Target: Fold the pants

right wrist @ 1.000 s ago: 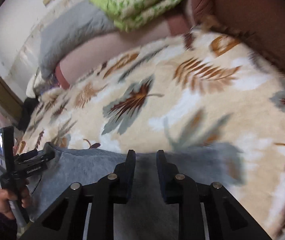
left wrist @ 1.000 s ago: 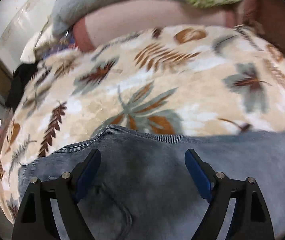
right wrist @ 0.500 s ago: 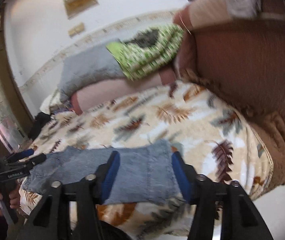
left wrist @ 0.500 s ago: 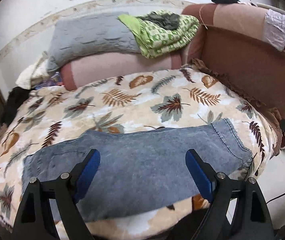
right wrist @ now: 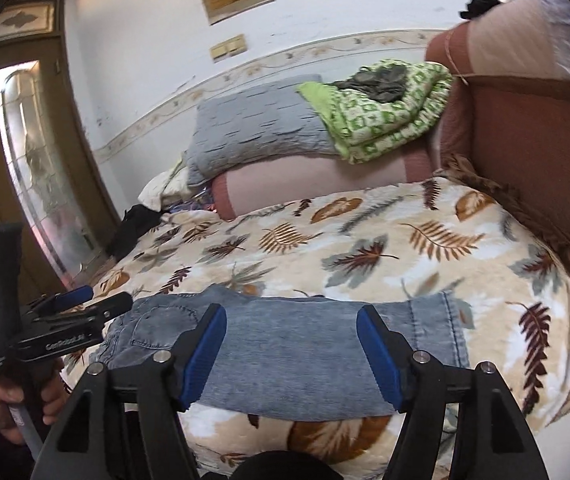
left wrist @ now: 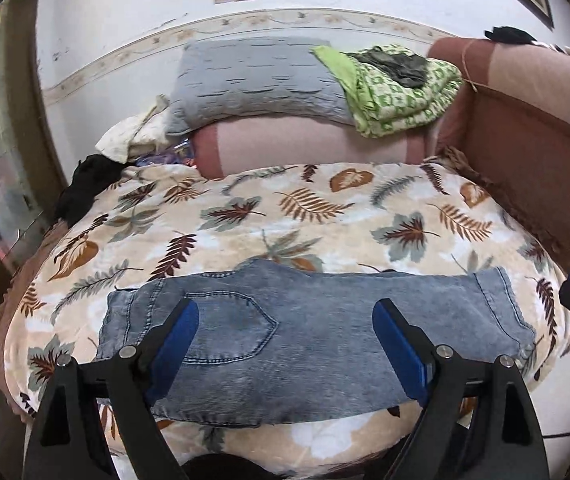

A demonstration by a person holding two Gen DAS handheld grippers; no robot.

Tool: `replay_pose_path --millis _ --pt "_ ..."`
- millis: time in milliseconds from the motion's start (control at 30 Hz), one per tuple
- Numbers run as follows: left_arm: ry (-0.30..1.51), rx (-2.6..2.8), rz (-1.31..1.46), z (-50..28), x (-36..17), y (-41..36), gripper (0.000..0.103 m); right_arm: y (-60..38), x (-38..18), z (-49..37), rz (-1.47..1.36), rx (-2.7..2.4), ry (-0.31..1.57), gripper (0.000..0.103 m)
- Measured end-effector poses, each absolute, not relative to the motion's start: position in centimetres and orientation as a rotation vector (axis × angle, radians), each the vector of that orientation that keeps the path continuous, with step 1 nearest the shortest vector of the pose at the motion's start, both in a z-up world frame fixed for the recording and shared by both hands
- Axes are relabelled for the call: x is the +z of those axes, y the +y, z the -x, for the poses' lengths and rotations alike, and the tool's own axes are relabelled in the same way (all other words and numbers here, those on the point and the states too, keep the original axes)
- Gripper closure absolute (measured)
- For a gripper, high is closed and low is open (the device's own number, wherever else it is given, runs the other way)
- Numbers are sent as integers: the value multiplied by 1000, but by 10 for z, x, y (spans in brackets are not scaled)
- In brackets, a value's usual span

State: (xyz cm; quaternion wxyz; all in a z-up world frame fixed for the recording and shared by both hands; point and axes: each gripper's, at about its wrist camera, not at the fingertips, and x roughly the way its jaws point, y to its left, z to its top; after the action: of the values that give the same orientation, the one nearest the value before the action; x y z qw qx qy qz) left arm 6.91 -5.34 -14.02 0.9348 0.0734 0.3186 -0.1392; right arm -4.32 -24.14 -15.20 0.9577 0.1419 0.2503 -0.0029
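Blue jeans (left wrist: 325, 332), folded in half lengthwise, lie flat across the near edge of the leaf-print blanket (left wrist: 325, 208), waist to the left and hems to the right. My left gripper (left wrist: 285, 312) hovers above the waist end, open with nothing between its pads. The right wrist view shows the jeans (right wrist: 297, 356) below my right gripper (right wrist: 291, 314), whose jaws are opening and stand clear of the cloth, over the leg end. The left gripper (right wrist: 85, 300) shows there too, held by a hand at the lower left.
A grey pillow (left wrist: 253, 80) on a pink bolster (left wrist: 305, 144) and a green quilt (left wrist: 397, 92) sit at the back. A brown padded headboard (left wrist: 525, 148) bounds the right side. Dark and white clothes (left wrist: 85, 184) lie at the far left by a wooden door (right wrist: 25, 160).
Both grippers have pulled back and up from the jeans, so the whole bed now shows. The right jaws went from nearly shut on the denim to wide apart, letting it go.
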Motion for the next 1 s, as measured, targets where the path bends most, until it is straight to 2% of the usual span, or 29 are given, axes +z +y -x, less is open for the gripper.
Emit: replay_pose_path --millis 1000 --pt "672 -230 -201 -70 -156 -52 14 -226 -175 22 -273 18 604 32"
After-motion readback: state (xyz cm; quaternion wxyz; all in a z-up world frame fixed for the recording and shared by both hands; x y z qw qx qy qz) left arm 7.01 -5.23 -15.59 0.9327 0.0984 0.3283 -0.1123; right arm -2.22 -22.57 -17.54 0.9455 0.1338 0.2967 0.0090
